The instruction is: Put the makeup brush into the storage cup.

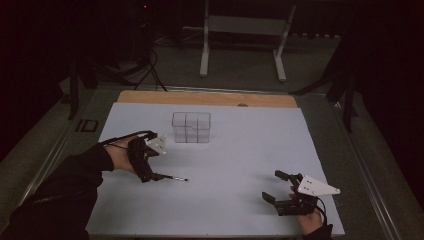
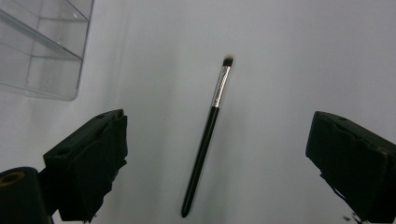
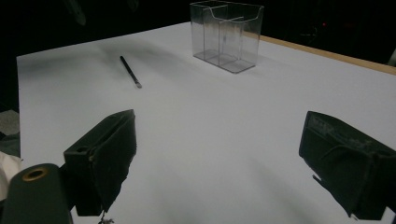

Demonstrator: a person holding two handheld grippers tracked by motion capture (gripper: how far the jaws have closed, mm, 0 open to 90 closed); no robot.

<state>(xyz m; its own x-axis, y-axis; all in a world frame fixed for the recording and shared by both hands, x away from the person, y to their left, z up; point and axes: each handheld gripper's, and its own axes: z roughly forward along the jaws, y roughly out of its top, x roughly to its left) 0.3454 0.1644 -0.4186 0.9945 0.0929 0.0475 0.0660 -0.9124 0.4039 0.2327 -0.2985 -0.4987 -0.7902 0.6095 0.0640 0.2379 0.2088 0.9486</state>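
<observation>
Between the left gripper's [image 2: 217, 163] jaws, brush [image 2: 205, 135]

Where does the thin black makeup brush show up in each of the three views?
High view: the brush lies left of centre on the white sheet, just right of the left gripper.
Left gripper view: centre, running bottom to top between the open jaws.
Right gripper view: upper left.
Shared landmark: the clear organizer.
</observation>
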